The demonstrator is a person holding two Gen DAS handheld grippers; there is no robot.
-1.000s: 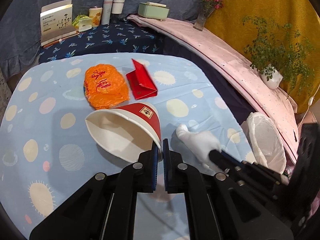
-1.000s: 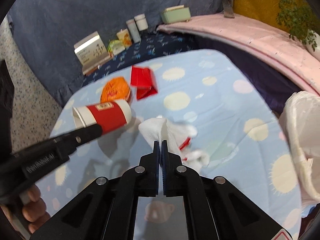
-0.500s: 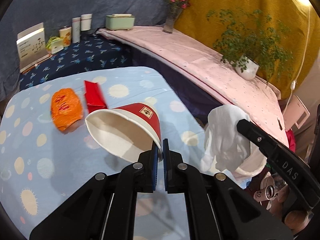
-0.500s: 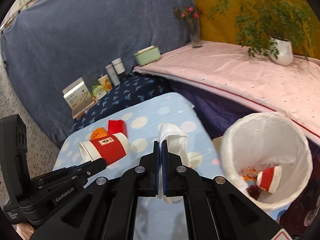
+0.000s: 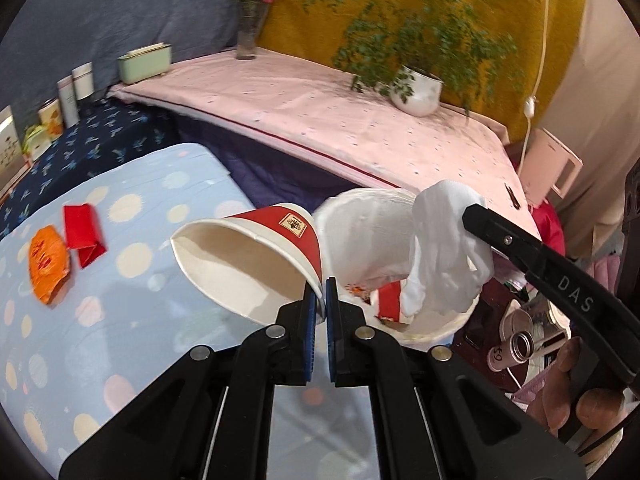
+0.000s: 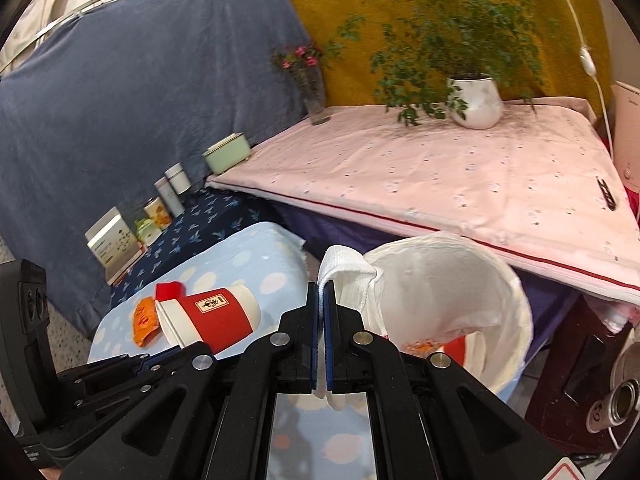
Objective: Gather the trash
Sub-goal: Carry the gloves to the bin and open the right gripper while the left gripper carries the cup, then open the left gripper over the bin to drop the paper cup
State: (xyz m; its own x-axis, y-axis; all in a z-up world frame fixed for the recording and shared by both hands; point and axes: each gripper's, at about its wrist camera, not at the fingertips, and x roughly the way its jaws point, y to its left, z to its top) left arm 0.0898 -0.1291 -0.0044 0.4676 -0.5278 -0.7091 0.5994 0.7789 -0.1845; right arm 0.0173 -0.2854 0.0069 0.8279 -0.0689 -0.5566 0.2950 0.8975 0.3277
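Two grippers clenched: left gripper (image 5: 323, 294) pinches the paper cup (image 5: 256, 256) rim, cup sideways, mouth facing left. Right gripper (image 6: 322, 300) grips white tissue (image 6: 352, 280) hanging over the bin (image 6: 500, 280).

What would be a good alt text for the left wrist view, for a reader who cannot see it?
The left hand-held gripper grips a red and white paper cup by its rim, beside a white-lined trash bin over which the right hand-held gripper holds a white tissue. On the blue dotted tablecloth behind lie an orange wrapper and a red packet.
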